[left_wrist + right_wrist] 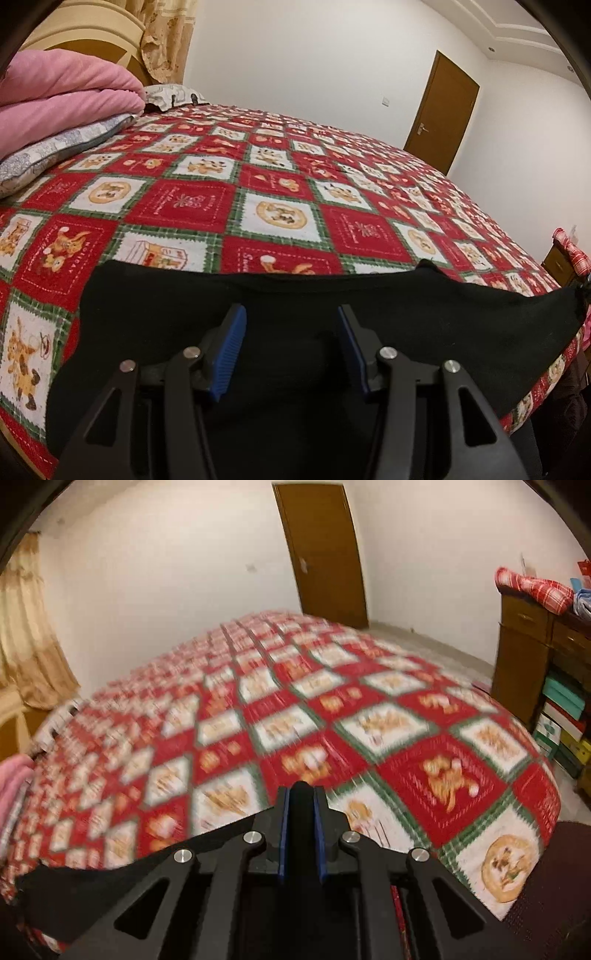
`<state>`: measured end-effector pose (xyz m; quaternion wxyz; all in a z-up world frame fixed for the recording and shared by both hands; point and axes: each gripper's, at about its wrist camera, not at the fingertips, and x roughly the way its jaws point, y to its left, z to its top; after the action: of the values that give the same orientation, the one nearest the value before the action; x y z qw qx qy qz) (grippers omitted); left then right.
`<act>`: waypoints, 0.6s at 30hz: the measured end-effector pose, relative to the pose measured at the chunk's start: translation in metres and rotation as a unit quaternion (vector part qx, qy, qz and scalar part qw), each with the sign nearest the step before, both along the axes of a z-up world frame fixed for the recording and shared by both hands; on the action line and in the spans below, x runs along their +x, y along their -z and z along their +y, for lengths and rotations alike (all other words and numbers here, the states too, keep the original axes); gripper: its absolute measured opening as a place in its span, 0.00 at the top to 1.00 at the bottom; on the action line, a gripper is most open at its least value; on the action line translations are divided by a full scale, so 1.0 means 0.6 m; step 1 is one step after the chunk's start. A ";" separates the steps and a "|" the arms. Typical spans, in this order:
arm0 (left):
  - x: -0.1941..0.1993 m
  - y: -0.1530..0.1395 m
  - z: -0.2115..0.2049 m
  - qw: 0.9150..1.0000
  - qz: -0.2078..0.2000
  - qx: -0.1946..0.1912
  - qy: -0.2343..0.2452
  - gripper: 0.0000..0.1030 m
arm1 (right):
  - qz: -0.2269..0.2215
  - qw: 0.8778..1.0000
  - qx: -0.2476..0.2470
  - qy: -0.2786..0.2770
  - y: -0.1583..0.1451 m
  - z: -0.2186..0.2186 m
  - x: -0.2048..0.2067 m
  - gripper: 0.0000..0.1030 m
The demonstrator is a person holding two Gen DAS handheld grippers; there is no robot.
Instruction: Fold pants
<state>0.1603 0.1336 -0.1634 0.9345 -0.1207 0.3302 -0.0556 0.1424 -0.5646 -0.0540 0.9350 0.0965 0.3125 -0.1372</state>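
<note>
We've got the black pants (258, 332) low in the frame on the bed (280, 177). Right gripper (302, 801) pinches a fold; left gripper (291, 325) hangs spread above the cloth — yank sideways and that thin pinch might slip.

Pretty clearly a home bedroom: big bed (280, 192) with a red Christmas patchwork cover, pink folded blanket (66, 99), patterned pillow (59, 151), gold curtains (29, 635), a wooden door (325, 550) and wooden dresser (524, 646).
</note>
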 end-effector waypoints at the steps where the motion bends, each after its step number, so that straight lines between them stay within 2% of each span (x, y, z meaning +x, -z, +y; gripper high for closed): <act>1: 0.001 0.000 0.000 1.000 0.000 0.001 -0.001 0.48 | 0.015 1.000 0.001 0.005 0.015 -0.005 0.005 0.88; 3: 0.001 0.000 0.000 1.000 0.001 0.002 -0.002 0.48 | 0.017 1.000 0.001 0.007 0.030 -0.011 0.003 0.83; 4: 0.000 0.000 0.000 1.000 0.000 0.002 -0.002 0.48 | 0.015 1.000 -0.005 0.010 0.029 -0.011 -0.001 0.73; 5: 0.000 0.000 0.000 1.000 0.000 0.001 -0.002 0.48 | 0.016 1.000 -0.016 0.018 0.022 -0.011 -0.006 0.59; 7: -0.001 0.000 -0.001 1.000 -0.001 0.001 -0.002 0.48 | 0.006 0.999 -0.023 0.032 0.005 -0.012 -0.023 0.49; 9: -0.003 -0.002 0.000 1.000 0.001 -0.001 -0.001 0.48 | -0.009 0.999 -0.023 0.041 -0.016 -0.013 -0.045 0.49; 11: -0.009 -0.007 0.002 1.000 0.000 0.000 -0.002 0.48 | -0.014 0.998 -0.043 0.050 -0.036 0.003 -0.067 0.48; 13: -0.021 -0.013 0.006 1.000 -0.004 0.019 -0.008 0.48 | -0.019 0.997 -0.063 0.040 -0.046 0.032 -0.078 0.48; 15: -0.034 -0.017 0.014 0.999 -0.009 0.036 -0.021 0.47 | -0.020 0.997 -0.081 0.003 -0.048 0.084 -0.083 0.48; 18: -0.048 -0.016 0.032 0.999 -0.009 0.041 -0.034 0.44 | -0.011 0.993 -0.096 -0.068 -0.035 0.167 -0.077 0.48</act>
<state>0.1312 0.1531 -0.1539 0.9431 -0.0927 0.3192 -0.0116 0.0961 -0.4645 -0.0329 0.9506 -0.0131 0.2931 -0.1015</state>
